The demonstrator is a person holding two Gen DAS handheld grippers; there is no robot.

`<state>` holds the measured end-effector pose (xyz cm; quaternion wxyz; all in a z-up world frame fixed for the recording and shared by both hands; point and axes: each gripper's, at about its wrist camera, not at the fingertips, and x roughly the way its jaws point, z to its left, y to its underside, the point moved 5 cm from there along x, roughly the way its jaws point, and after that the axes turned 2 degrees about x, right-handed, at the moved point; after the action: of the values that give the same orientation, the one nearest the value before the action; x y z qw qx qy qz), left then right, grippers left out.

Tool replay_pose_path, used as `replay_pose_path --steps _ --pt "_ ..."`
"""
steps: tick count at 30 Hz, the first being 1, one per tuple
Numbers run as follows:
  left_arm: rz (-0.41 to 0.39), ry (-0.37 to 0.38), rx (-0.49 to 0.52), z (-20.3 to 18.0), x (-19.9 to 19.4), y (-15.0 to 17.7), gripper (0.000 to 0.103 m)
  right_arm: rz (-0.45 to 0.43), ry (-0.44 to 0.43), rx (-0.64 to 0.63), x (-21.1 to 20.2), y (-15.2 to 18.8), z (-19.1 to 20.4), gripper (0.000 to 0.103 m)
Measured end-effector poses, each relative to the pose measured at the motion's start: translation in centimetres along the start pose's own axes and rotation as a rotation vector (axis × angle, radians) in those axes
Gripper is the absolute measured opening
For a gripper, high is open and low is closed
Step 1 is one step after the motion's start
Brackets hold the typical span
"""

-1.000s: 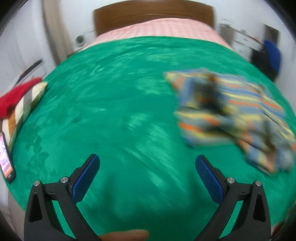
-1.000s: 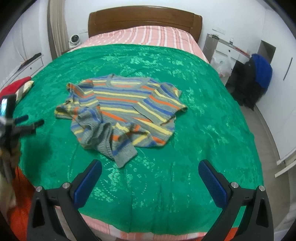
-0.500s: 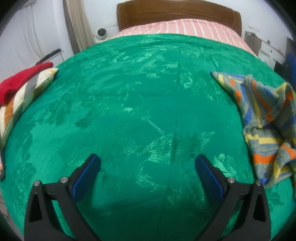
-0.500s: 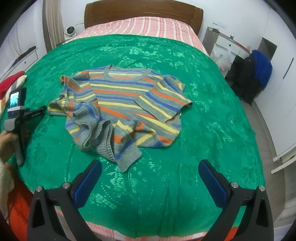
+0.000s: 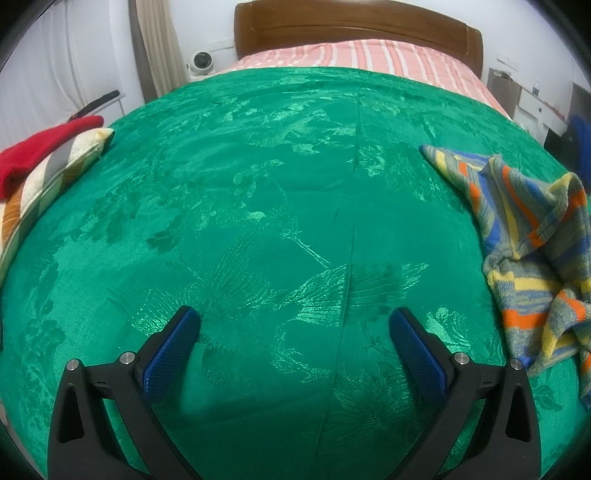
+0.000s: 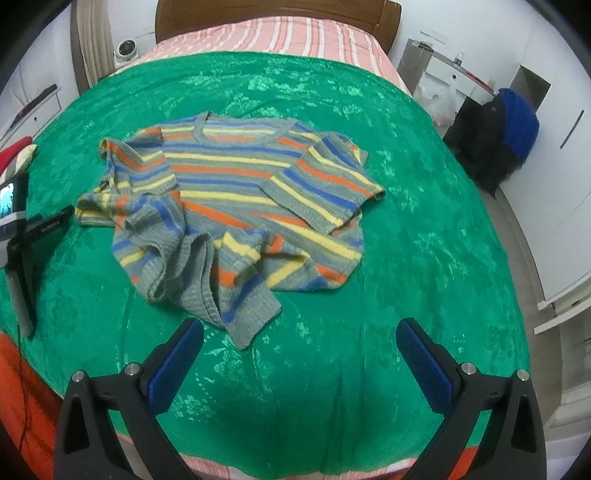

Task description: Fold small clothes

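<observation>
Here, one striped sweater (image 6: 236, 199) lies on a green bedspread (image 6: 424, 229) that covers a bed with a wooden headboard (image 6: 277, 14). It is knitted in grey, yellow, orange and blue bands, neck toward the headboard, its lower hem and one sleeve crumpled in a heap on the near side. Two grippers are in the room, each with two blue-padded fingers. The right gripper (image 6: 299, 339) hangs above the bare spread just short of the crumpled hem, jaws spread wide, nothing between them. The left gripper (image 5: 293, 328) is also wide open and empty, over bare green cloth, with the sweater (image 5: 532, 236) off to its right side and apart from it. From the right camera the left gripper's black body (image 6: 22, 229) shows at the sweater's left. At the left edge of the bed sits a patterned cushion (image 5: 44, 173) with one red cloth (image 5: 40, 147) on top. A small white camera (image 5: 201, 61) stands beside the headboard, and a blue and black bundle (image 6: 498, 136) sits by the right wall.
</observation>
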<state>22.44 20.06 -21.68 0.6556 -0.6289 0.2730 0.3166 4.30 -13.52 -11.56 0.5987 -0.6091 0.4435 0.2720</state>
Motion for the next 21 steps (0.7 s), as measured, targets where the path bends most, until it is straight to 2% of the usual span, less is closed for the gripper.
replay_pose_path --steps 7,12,17,21 --pt "0.000 0.000 -0.001 0.0 0.0 0.0 0.103 0.051 0.025 0.023 0.7 1.0 -0.4 0.103" --pt "-0.001 0.000 -0.001 0.0 0.0 0.0 0.103 -0.005 0.023 0.054 -0.1 0.5 -1.2 0.103" --pt "-0.001 0.000 -0.001 0.0 0.0 0.0 0.103 0.022 -0.030 0.095 1.2 1.0 -1.3 0.103" --pt "-0.001 0.000 -0.001 0.0 0.0 0.0 0.103 -0.007 -0.063 0.091 0.9 1.2 -1.3 0.103"
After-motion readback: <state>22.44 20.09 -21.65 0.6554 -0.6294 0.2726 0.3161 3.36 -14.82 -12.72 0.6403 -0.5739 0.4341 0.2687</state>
